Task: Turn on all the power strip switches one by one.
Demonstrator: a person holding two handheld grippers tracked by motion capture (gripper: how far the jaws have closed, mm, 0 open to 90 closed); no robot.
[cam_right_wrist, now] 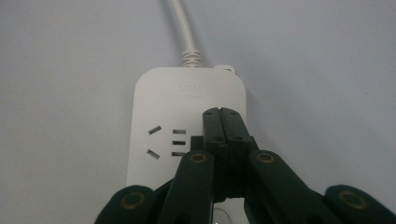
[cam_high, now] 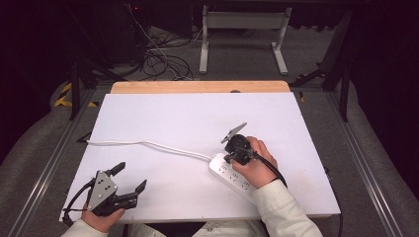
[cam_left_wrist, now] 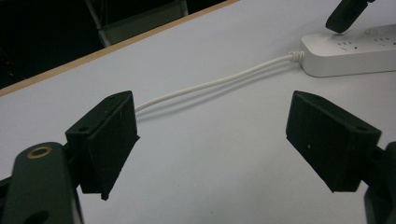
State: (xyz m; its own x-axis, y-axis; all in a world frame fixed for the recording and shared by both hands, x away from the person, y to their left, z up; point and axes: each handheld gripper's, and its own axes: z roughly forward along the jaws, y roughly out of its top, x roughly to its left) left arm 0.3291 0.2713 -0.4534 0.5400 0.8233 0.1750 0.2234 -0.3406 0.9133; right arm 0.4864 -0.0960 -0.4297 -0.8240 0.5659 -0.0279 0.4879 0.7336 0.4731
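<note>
faint raised logo on strip [cam_right_wrist: 187, 121] near cord [cam_right_wrist: 180, 28] end, too dim to read. right claw [cam_right_wrist: 223, 114] clenched empty, tips over strip's top, perhaps touching. left claw [cam_left_wrist: 210, 135] released, well apart from strip, over bare table [cam_high: 173, 123]. strip's near end hidden under right hand [cam_high: 254, 165].

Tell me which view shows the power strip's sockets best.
The right gripper view: the power strip lies straight below the camera, socket slots sharp, though the shut right hand-held gripper covers part. The left gripper view catches its cord end at an angle; the high view shows it small, partly under the hand.
</note>
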